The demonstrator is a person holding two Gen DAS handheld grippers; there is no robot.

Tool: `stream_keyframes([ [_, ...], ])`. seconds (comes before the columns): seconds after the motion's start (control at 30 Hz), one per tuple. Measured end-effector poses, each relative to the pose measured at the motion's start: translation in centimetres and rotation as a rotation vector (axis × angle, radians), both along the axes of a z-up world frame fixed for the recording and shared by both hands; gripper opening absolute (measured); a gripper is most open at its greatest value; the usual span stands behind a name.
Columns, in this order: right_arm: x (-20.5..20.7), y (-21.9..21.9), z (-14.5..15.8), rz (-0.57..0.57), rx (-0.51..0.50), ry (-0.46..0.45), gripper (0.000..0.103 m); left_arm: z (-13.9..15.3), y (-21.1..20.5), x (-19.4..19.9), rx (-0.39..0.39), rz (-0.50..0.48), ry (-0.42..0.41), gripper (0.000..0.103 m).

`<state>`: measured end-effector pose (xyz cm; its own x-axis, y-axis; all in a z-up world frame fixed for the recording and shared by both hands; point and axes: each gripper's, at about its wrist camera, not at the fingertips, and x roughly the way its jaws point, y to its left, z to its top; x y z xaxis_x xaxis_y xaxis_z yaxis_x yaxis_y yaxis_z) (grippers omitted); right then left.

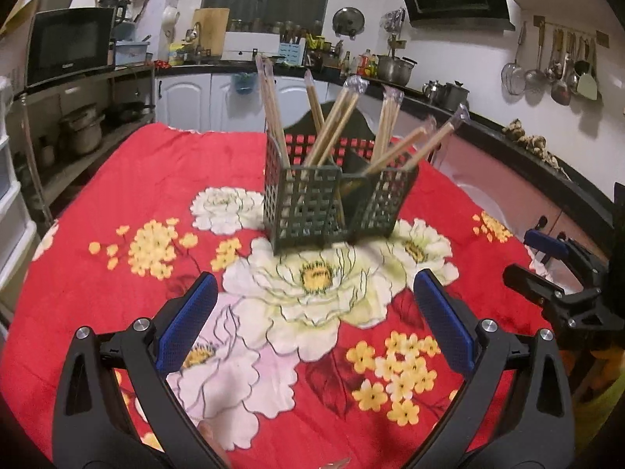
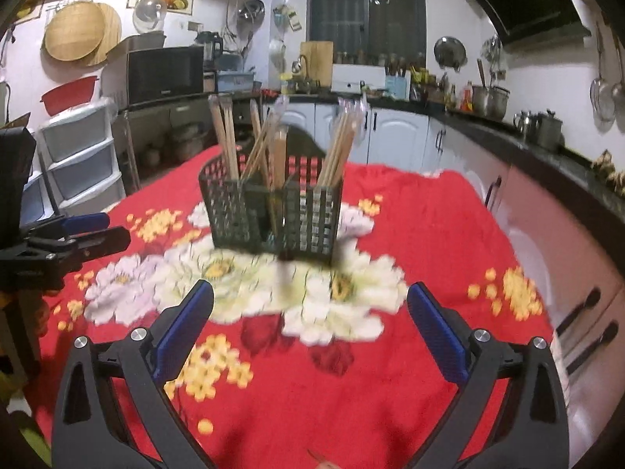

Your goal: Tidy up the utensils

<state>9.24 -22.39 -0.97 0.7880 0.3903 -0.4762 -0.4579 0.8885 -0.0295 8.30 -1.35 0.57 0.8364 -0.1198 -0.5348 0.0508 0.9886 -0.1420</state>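
Note:
A dark green mesh utensil holder (image 1: pixel 332 199) with two compartments stands on the red floral tablecloth (image 1: pixel 136 179). Several wooden chopsticks (image 1: pixel 336 125) with plastic-wrapped tops stand tilted in both compartments. My left gripper (image 1: pixel 314 320) is open and empty, above the cloth in front of the holder. In the right wrist view the holder (image 2: pixel 273 211) and chopsticks (image 2: pixel 340 148) are blurred. My right gripper (image 2: pixel 310 316) is open and empty, also in front of the holder. Each gripper shows at the edge of the other's view: the right one (image 1: pixel 547 269) and the left one (image 2: pixel 78 234).
The table is covered by the red cloth (image 2: pixel 429 215). A dark chair back (image 1: pixel 332 125) rises behind the holder. Kitchen counters with pots (image 1: pixel 394 68) run along the back and right. A microwave (image 1: pixel 68 45) on a shelf and plastic drawers (image 2: pixel 78 156) stand on the left.

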Motion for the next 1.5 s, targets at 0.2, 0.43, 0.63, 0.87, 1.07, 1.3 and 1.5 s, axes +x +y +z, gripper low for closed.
stream_keyframes([
  [0.2, -2.4, -0.7, -0.3, -0.03, 0.043, -0.149, 0.097, -1.1, -0.8, -1.2, 0.009, 0.035, -0.055, 0.093],
  [0.43, -4.1, -1.8, 0.8, -0.087, 0.122, -0.326, 0.097, -0.6, -1.2, -2.9, 0.01, 0.068, -0.186, 0.093],
  [0.63, -5.4, -2.3, 0.7, -0.113, 0.165, -0.421, 0.097, -0.5, -0.8, -3.8, -0.01, 0.101, -0.264, 0.093],
  [0.87, -5.4, -1.7, -0.4, -0.111, 0.142, -0.403, 0.097, -1.1, -1.2, -4.2, 0.007, 0.105, -0.283, 0.093],
  [1.07, -5.5, -1.5, -0.6, -0.105, 0.136, -0.394, 0.097, -1.2, -1.3, -4.1, 0.004, 0.098, -0.28, 0.093],
  [1.3, -5.4, -1.4, -0.6, -0.107, 0.135, -0.388, 0.097, -1.5, -1.4, -4.0, 0.004, 0.094, -0.276, 0.093],
  [1.5, -5.3, -1.5, -0.7, -0.107, 0.136, -0.386, 0.097, -1.5, -1.4, -4.0, 0.002, 0.094, -0.274, 0.093],
])
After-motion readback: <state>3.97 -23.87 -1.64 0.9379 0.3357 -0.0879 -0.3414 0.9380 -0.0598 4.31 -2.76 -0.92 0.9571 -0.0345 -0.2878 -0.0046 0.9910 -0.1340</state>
